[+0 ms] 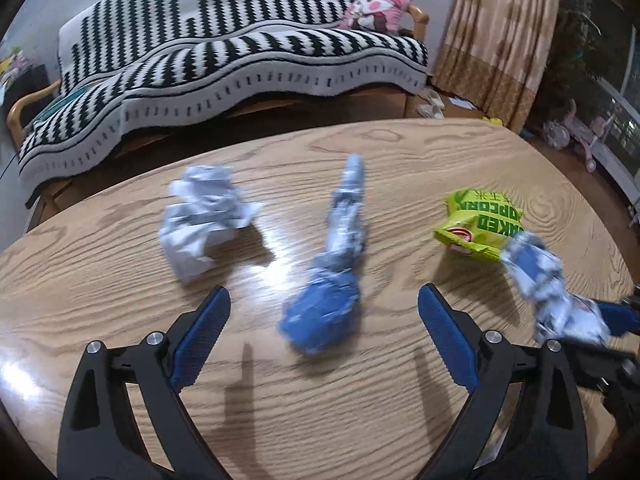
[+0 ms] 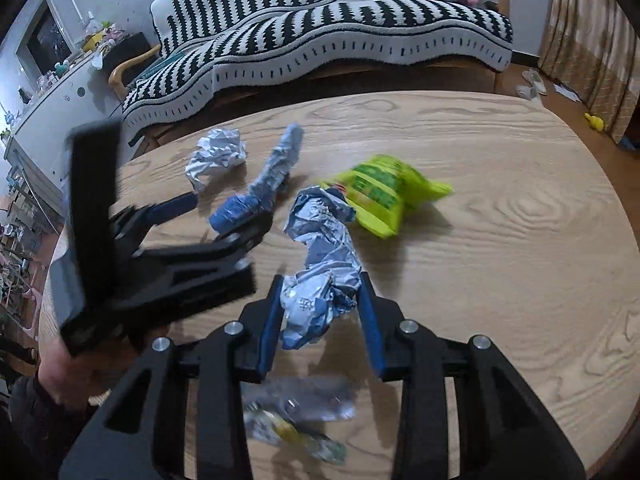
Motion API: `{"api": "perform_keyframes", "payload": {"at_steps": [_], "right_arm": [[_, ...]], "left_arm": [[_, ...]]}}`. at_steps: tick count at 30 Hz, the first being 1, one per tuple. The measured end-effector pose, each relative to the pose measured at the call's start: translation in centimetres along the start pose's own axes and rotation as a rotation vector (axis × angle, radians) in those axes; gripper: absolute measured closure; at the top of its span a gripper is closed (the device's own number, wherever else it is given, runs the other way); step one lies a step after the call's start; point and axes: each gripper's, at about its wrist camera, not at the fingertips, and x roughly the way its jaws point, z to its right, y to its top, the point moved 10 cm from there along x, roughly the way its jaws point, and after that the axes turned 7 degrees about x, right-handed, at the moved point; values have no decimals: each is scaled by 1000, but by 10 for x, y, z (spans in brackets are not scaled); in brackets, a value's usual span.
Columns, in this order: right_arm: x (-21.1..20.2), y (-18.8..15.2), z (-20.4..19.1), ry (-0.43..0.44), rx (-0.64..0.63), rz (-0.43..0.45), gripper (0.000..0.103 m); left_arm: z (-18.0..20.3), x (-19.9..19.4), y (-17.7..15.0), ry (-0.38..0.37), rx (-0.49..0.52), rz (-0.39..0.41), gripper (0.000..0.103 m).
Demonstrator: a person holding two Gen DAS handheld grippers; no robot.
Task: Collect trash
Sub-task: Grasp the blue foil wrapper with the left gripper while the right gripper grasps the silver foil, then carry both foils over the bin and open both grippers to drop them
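While the right gripper (image 2: 320, 312) pinches a crumpled blue-white wrapper (image 2: 324, 264) between its blue pads, the left gripper (image 1: 324, 328) hovers with jaws wide and empty over the wooden table (image 1: 400, 400). Held wrapper rises out of the pads, its upper end near the green popcorn bag (image 2: 380, 192) — touching or not, cannot tell. Blue twisted wrapper (image 1: 332, 280) lies on the table just ahead of the left jaws, between them in line; white crumpled paper ball (image 1: 204, 216) sits to its left, apart. Some blurred foil scrap (image 2: 296, 420) shows below the right gripper. All pieces look light, soft, crushable — paper and foil should deform under the pads, film likely a bit slippery. Best hold for the blue twisted piece is probably the fat near end, across its bulk; thin far tail would likely slip or flop. No bin visible.
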Motion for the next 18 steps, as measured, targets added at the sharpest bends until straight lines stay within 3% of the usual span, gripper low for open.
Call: {"api": "perform_keyframes", "payload": {"at_steps": [3, 6, 8, 15, 18], "right_arm": [[-11, -9, 18, -21, 3, 5, 67], [-25, -18, 42, -48, 17, 13, 67], [-36, -25, 60, -65, 34, 22, 67], [-90, -51, 122, -104, 107, 69, 67], [-119, -66, 155, -123, 161, 102, 67]], "left_arm": [[7, 10, -1, 32, 33, -27, 24], [12, 16, -4, 47, 64, -55, 47], [12, 17, -8, 32, 45, -55, 68], [2, -15, -15, 77, -6, -32, 74], [20, -47, -17, 66, 6, -2, 74]]}}
